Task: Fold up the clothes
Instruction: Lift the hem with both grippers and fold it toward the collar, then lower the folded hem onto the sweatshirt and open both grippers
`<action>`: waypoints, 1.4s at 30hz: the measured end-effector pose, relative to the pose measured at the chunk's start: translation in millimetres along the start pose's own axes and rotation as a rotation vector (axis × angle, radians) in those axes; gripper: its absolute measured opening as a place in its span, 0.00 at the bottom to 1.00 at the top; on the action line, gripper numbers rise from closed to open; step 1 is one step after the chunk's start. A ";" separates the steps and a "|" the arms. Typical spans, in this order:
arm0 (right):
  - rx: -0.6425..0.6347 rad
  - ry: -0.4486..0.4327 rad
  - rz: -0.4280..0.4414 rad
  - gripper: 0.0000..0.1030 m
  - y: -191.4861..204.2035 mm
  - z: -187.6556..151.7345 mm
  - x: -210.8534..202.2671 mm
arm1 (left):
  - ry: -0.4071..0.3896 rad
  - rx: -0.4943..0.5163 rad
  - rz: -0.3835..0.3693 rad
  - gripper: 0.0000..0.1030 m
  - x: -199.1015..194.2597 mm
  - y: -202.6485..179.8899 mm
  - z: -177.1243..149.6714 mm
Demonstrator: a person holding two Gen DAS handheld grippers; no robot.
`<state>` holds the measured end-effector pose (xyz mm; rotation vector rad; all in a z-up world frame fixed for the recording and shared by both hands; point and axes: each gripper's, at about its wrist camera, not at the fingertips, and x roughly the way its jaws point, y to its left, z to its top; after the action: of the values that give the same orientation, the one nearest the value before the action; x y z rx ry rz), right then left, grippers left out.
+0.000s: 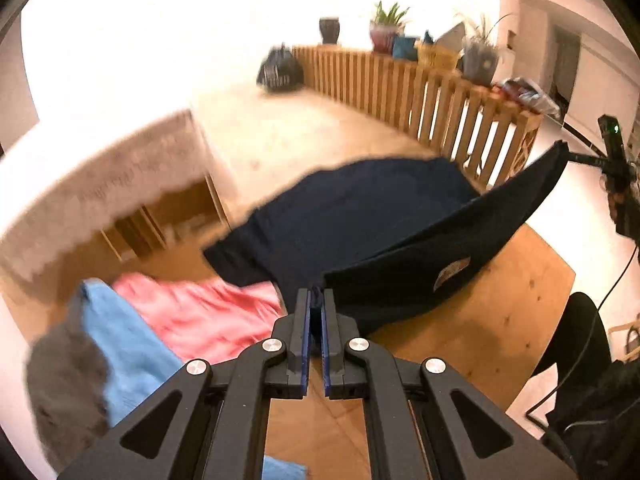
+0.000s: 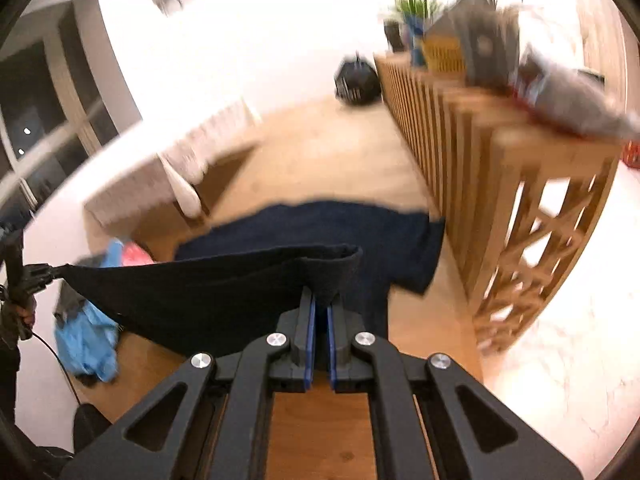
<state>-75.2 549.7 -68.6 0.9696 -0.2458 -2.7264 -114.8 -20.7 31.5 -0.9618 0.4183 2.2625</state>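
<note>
the dark navy garment (image 1: 360, 216) hangs stretched between the two grippers, its near edge raised above the wooden bench (image 1: 500, 320) while its far part lies draped over the bench's far edge. a small printed patch shows on the lifted panel. the left gripper (image 1: 316, 304) holds one corner of this edge, with its jaws narrow and pinched on a fold of cloth. the right gripper (image 2: 321, 308) holds the opposite corner, jaws likewise narrow and clamped on bunched fabric. in the left wrist view the right gripper (image 1: 576, 156) appears at the far right with the cloth running taut to it. the spread of the two grips keeps the edge straight and wrinkle-free, which judging by the task prepares the garment to be laid flat or folded over itself. at the left of the bench lie a pink garment (image 1: 208, 312), a light blue garment (image 1: 124, 344) and a grey garment (image 1: 68, 384), probably awaiting their turn. beyond the bench stand a wooden slatted rail (image 1: 420, 88) carrying potted plants (image 1: 386, 26), and a dark bag (image 1: 280, 68) on the floor.
</note>
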 end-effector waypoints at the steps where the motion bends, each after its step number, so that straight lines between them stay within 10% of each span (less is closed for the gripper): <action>1: -0.008 -0.011 0.002 0.05 3.3 5.9 -8.1 | -0.019 0.002 0.003 0.04 -11.5 0.0 5.6; 7: -0.058 -0.021 0.001 0.05 25.4 25.0 -31.2 | -0.050 0.056 0.020 0.03 -41.3 -13.9 10.0; 13: -0.002 0.102 -0.021 0.05 10.5 -53.0 -30.8 | 0.070 0.055 -0.069 0.03 -32.4 -41.3 -67.8; 26: 0.074 0.770 -0.200 0.08 -20.8 -252.8 44.9 | 0.690 -0.028 -0.256 0.03 60.0 -68.4 -268.7; 31: 0.039 0.756 -0.300 0.18 -23.8 -229.2 29.7 | 0.608 -0.011 -0.208 0.03 55.4 -51.9 -234.0; 34: 0.063 0.652 -0.187 0.23 -12.0 -203.7 45.0 | 0.553 0.063 -0.244 0.03 82.3 -69.2 -209.4; 42: -0.087 0.791 -0.149 0.23 9.3 -224.8 128.1 | 0.636 0.188 -0.304 0.06 160.0 -106.4 -215.3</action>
<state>-26.6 487.8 -315.2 1.9782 0.0951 -2.2077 -15.4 18.8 -236.6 -1.5205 0.6856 1.5816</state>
